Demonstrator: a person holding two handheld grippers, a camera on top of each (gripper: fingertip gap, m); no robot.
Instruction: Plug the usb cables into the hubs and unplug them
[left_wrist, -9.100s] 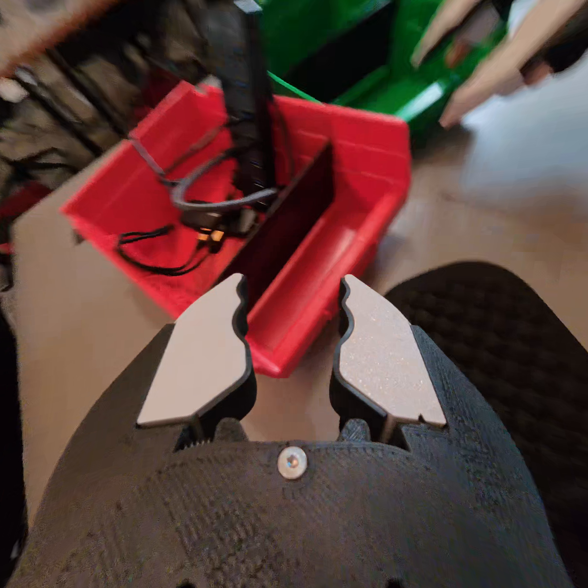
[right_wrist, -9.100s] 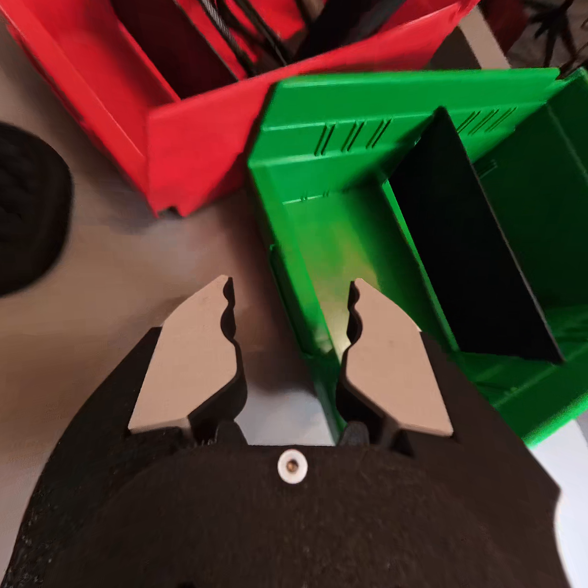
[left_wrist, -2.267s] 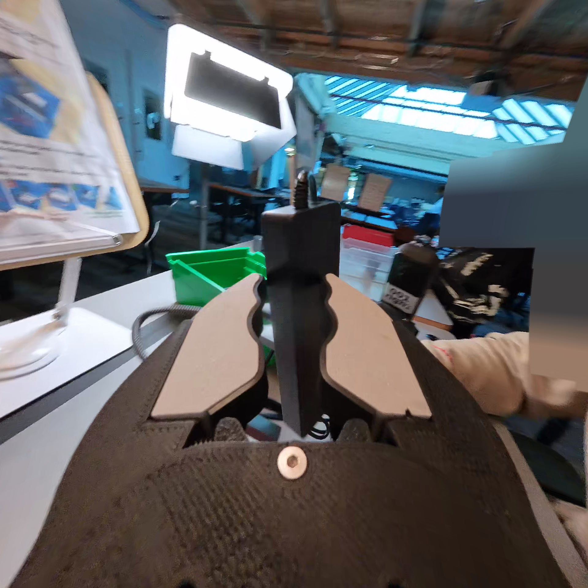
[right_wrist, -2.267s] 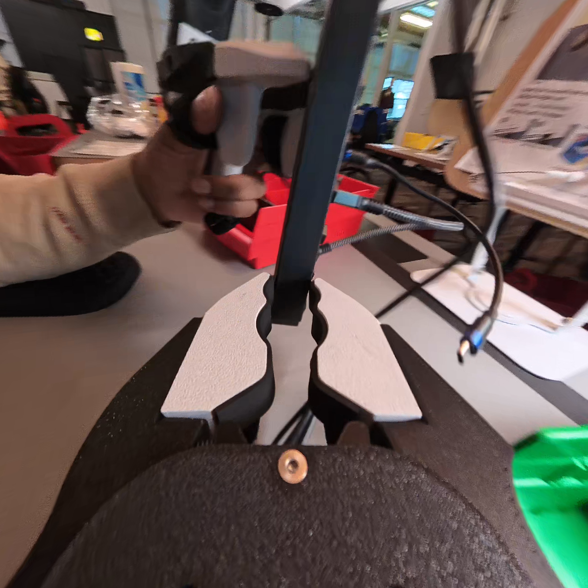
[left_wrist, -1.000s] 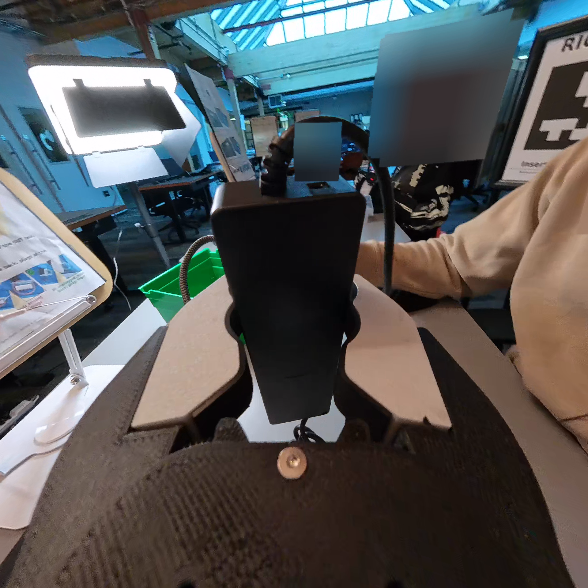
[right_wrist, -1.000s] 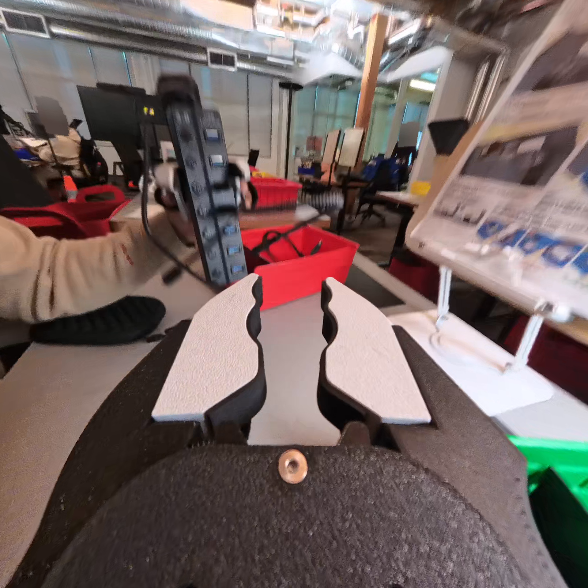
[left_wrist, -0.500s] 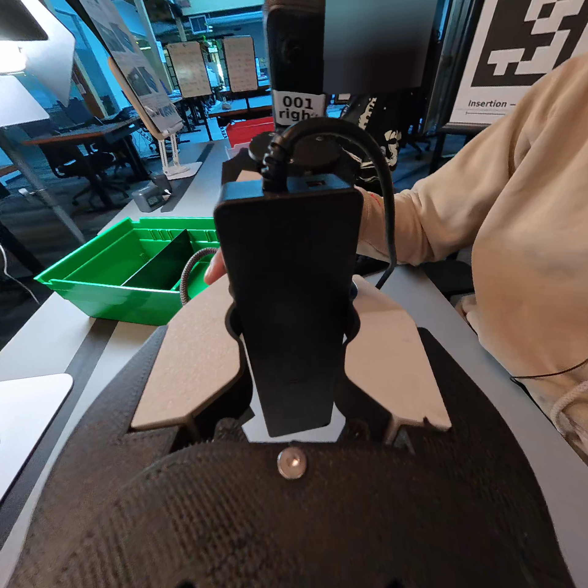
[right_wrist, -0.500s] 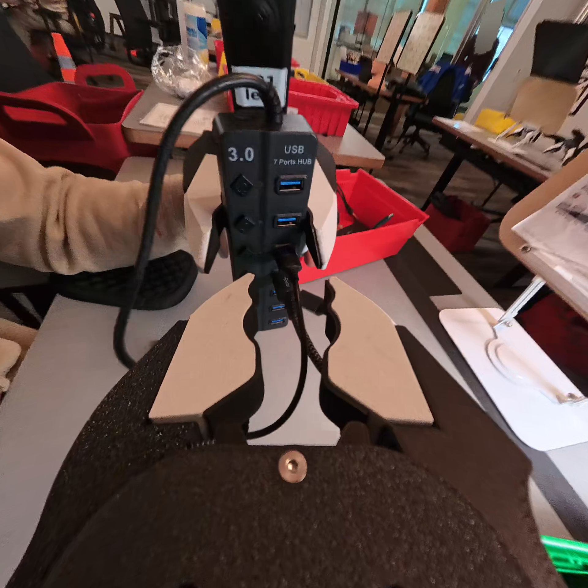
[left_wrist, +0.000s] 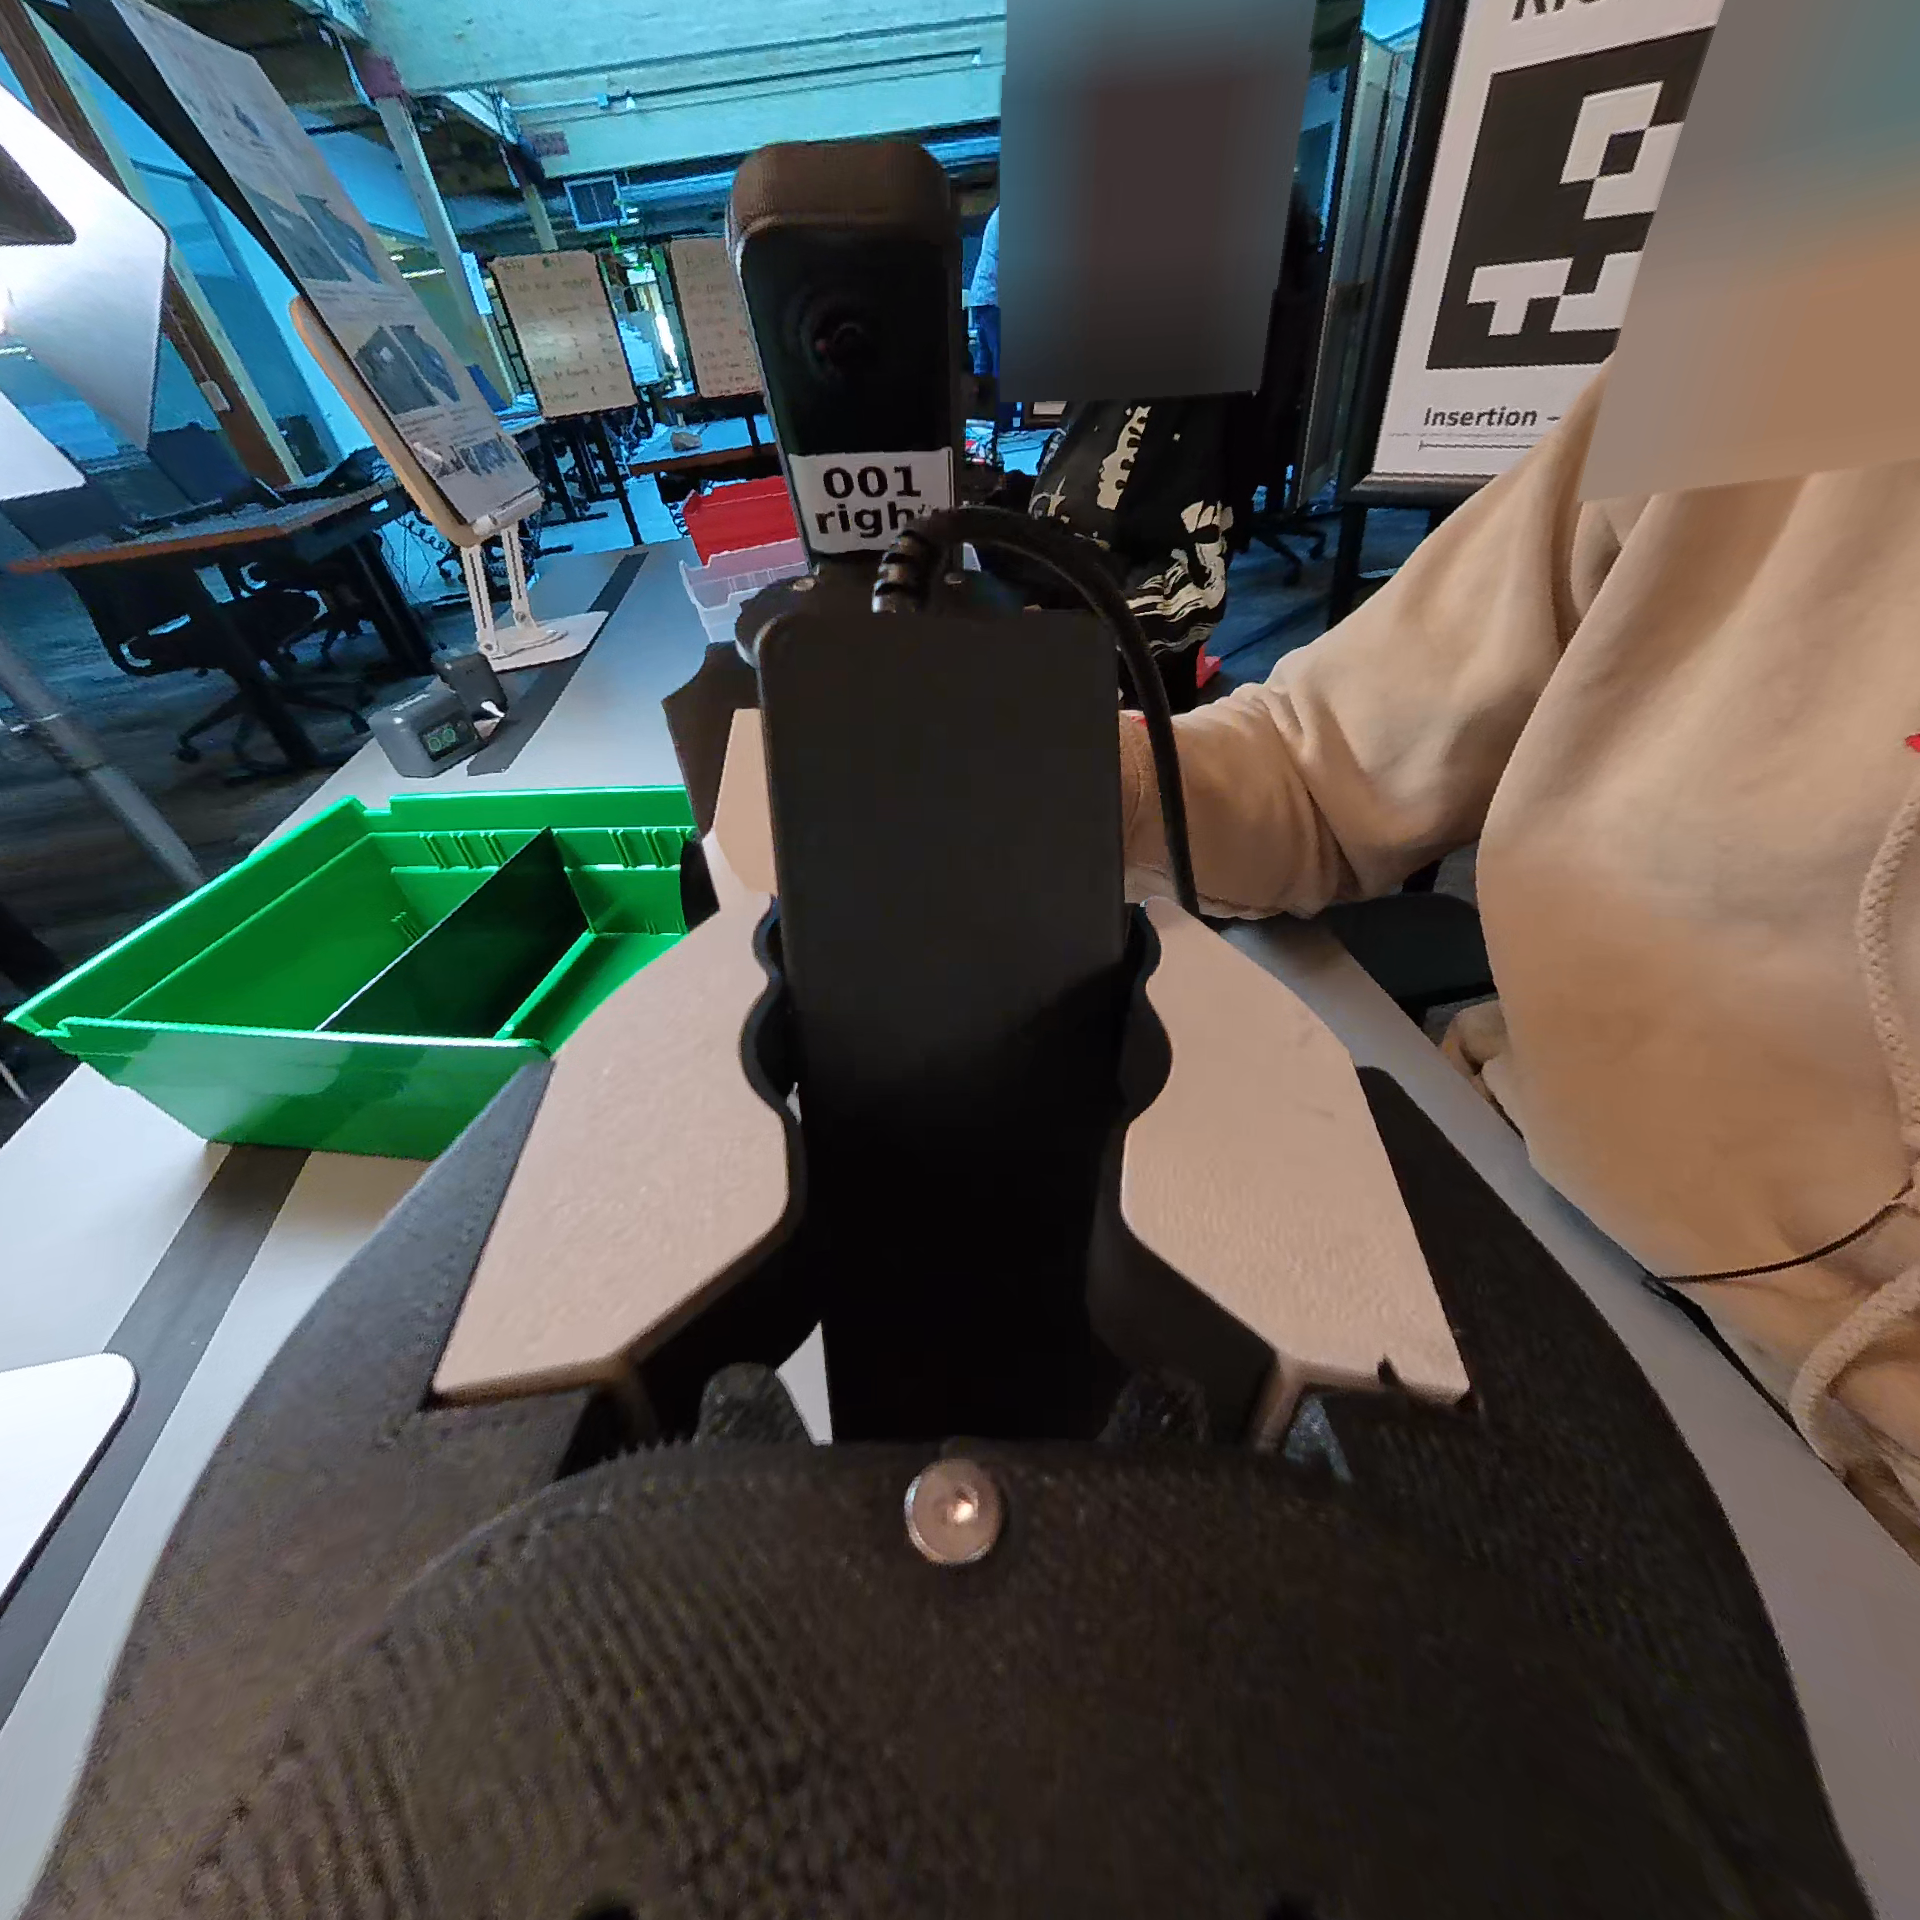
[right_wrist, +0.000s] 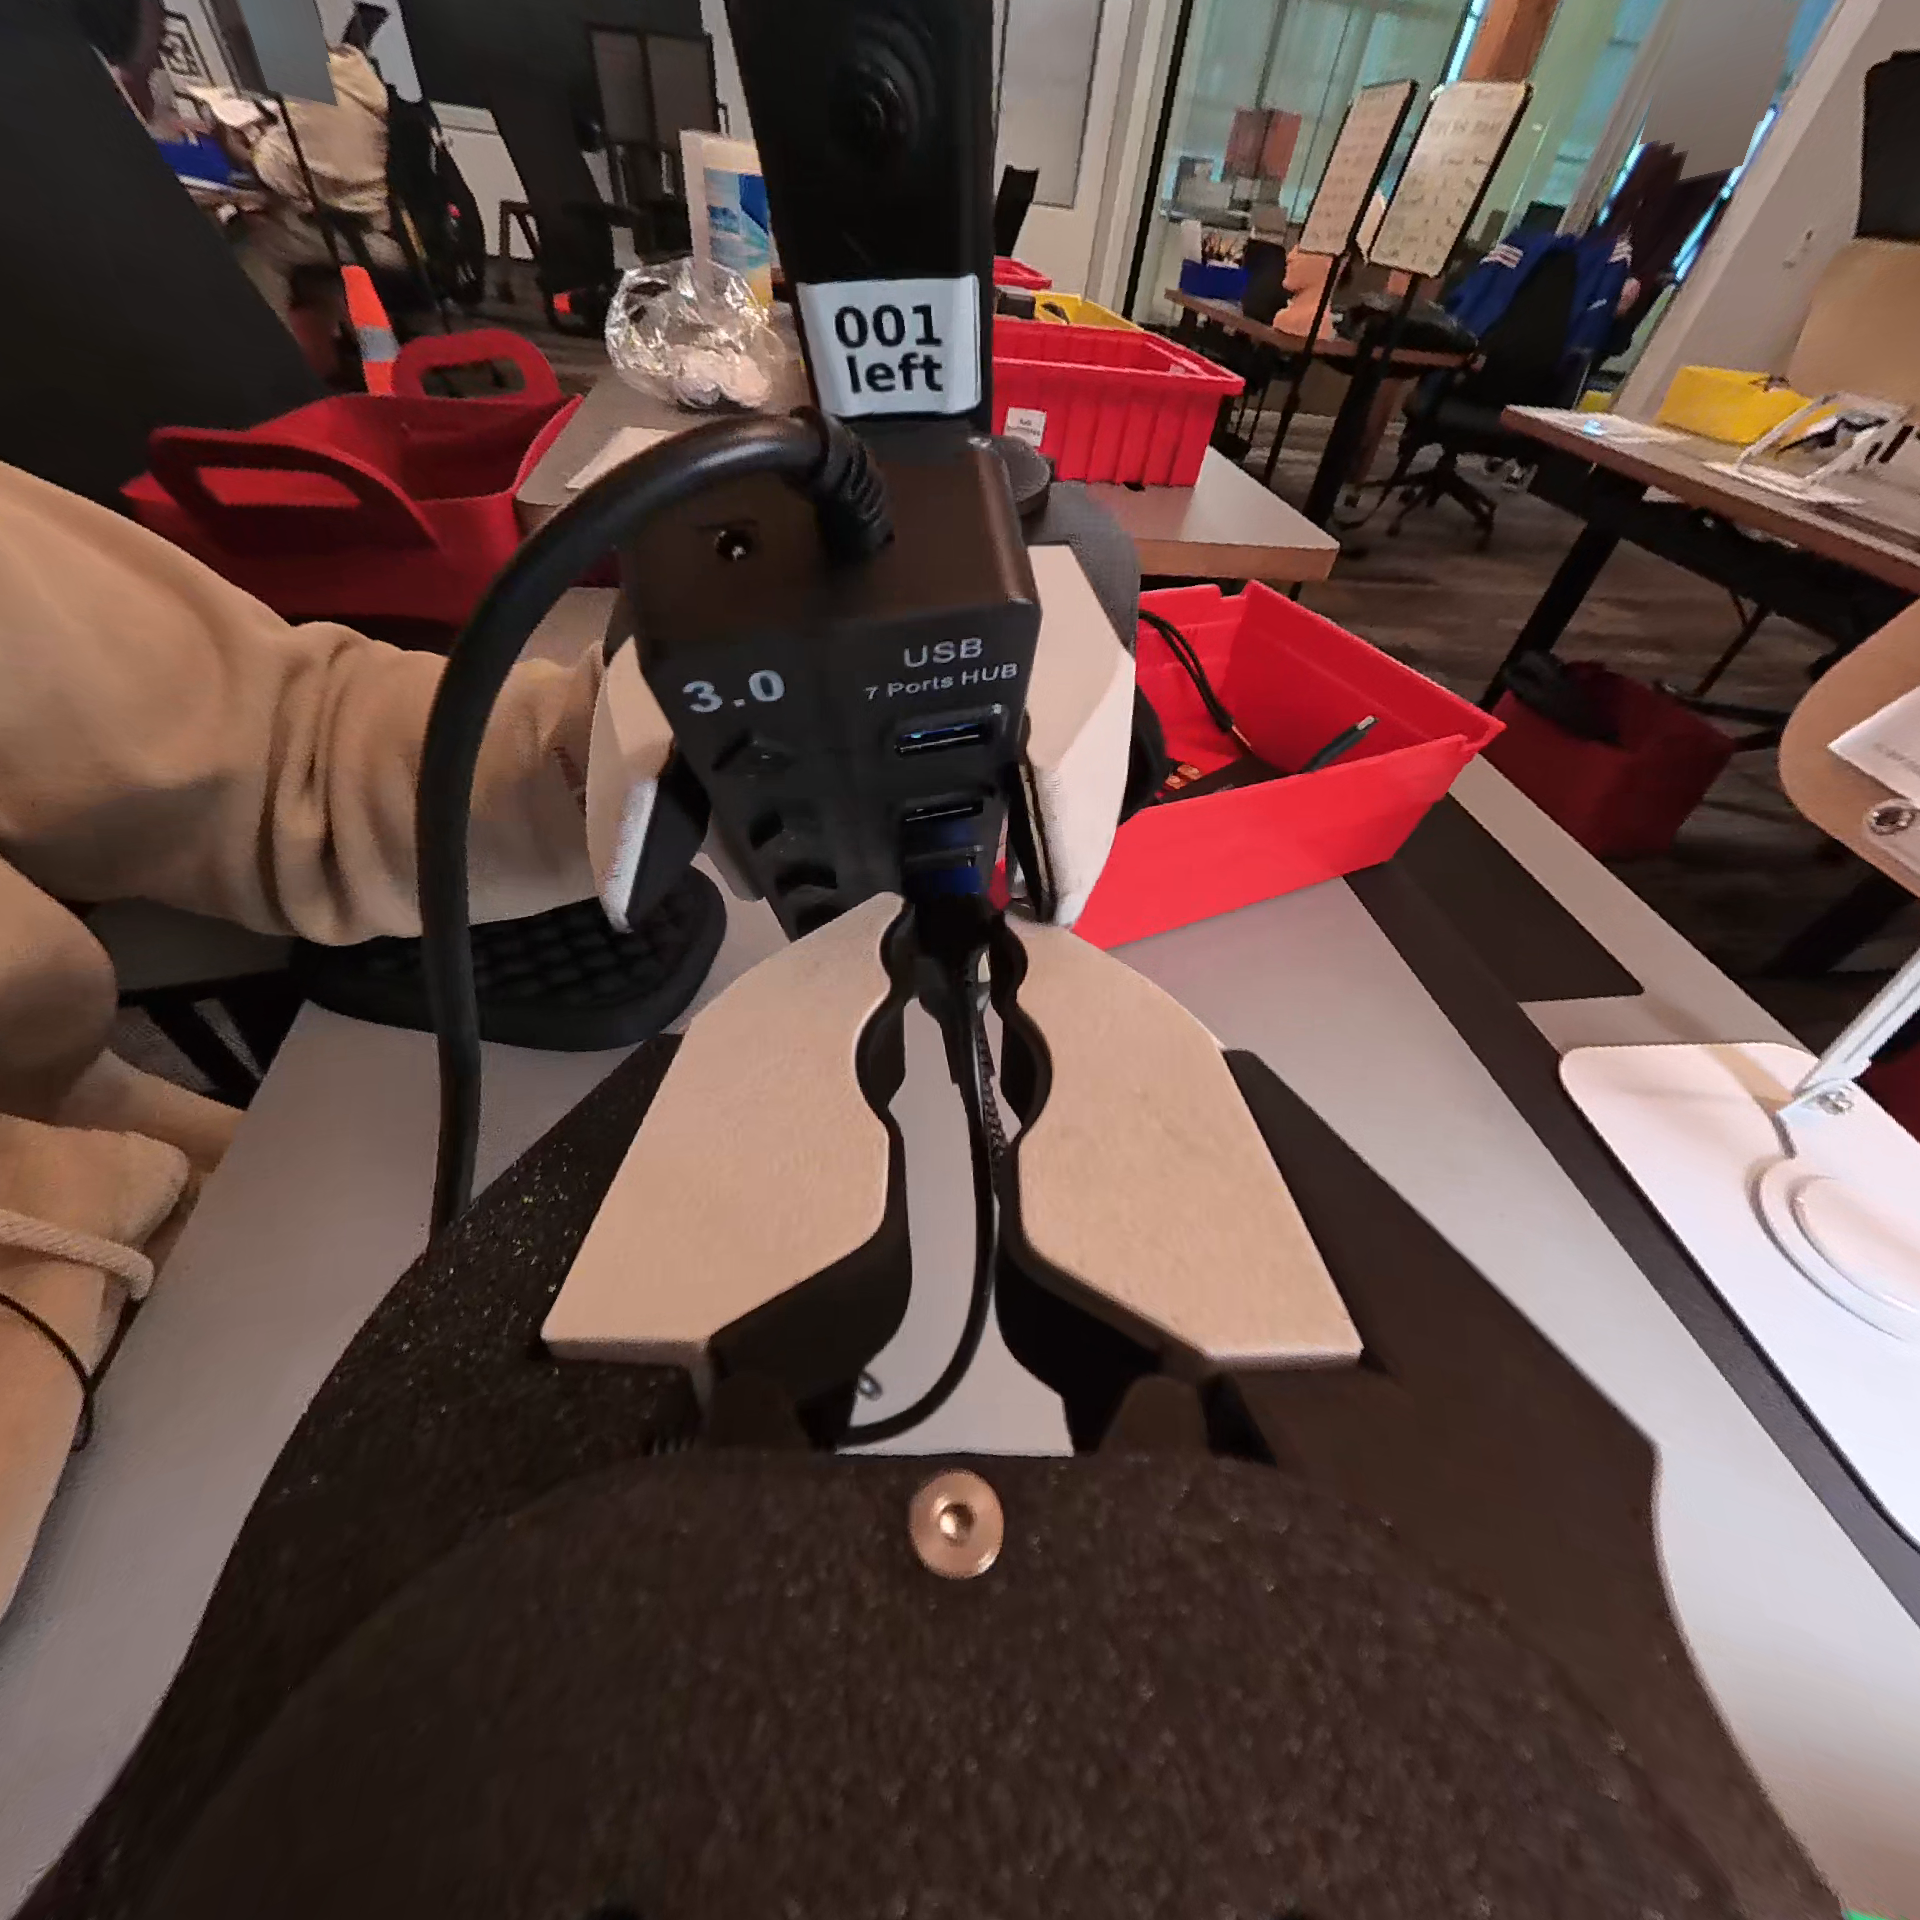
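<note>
I'm gripping the black hub (left_wrist: 940, 935) upright w/ the left tool (left_wrist: 951, 997), frame center, while pinching the plugged-in usb cable (right_wrist: 961, 997) w/ the right tool (right_wrist: 951, 966).

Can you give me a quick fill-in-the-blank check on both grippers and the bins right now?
1. The left gripper is shut on the black ____.
2. The right gripper is closing on the plug of the braided ____.
3. The bin that holds loose cables is ____.
4. The green bin is split by a ____ divider.

Missing words: hub; cable; red; black
</note>
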